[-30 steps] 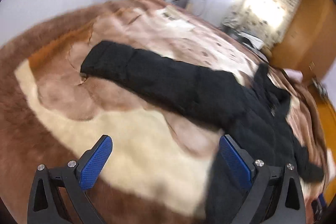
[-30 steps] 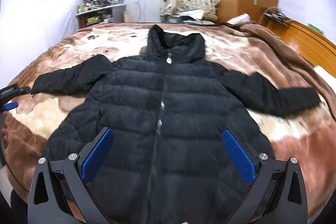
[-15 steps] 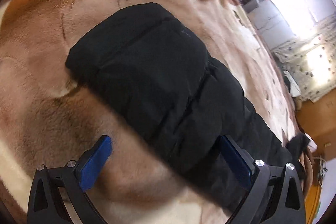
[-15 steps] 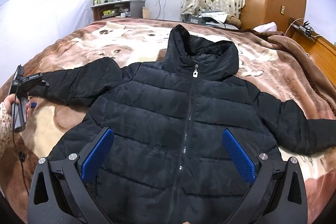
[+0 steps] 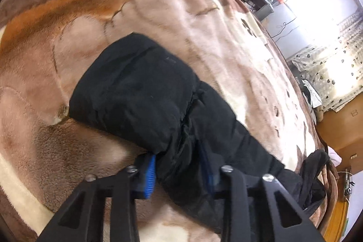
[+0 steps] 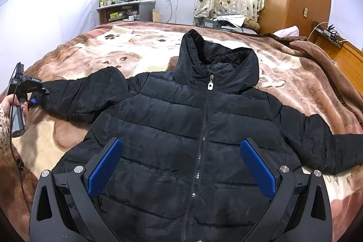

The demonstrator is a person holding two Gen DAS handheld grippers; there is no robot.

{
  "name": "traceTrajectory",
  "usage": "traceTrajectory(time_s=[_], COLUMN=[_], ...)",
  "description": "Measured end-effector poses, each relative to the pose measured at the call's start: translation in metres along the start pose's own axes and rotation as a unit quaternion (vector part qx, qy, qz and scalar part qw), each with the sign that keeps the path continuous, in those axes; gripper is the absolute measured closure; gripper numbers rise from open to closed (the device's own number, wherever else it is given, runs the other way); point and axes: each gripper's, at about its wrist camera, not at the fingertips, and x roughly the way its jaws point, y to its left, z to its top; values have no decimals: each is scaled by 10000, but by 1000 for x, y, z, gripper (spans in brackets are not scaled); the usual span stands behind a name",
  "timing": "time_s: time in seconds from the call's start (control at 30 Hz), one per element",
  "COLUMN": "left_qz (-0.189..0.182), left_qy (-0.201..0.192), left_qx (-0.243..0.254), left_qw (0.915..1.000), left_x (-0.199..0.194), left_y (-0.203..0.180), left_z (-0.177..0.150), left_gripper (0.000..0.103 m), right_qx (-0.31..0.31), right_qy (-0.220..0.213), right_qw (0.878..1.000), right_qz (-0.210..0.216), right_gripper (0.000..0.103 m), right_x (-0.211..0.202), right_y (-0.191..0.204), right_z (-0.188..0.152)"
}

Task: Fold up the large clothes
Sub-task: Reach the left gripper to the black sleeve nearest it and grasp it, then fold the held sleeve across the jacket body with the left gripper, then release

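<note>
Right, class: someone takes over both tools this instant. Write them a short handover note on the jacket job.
Left tool: jaws have just been closing, now pinched on the sleeve near its cuff.
Right tool: open, over the jacket front, holding nothing.
Jacket: flat on the blanket, zipped, hood at the far end, both sleeves spread out.
Done: sleeve grasped only.
Left: probably fold that sleeve across the chest, then the other sleeve, then fold the body.

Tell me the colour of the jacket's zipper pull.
Silver-white zipper pull on the black jacket, clearest in the right wrist view.
</note>
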Motion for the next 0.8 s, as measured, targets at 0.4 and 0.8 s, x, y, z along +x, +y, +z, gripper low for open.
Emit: traceTrajectory(time_s=[0.4, 0.8], left_qz=[-793, -1394], left_qy=[-466, -156], left_qx=[1615, 3422], left_qw=[9826, 9291], left_x=[-85, -116], left_y=[-110, -263], left_z=[-37, -159], left_gripper=[86, 86], right_qx=[379, 839], right_qy=[-301, -603], right_qw=[9988, 9941], right_qz=[-60, -329], right_gripper=[0, 0], right_x=[-35, -72], right_y=[-34, -92], right_z=[6, 1])
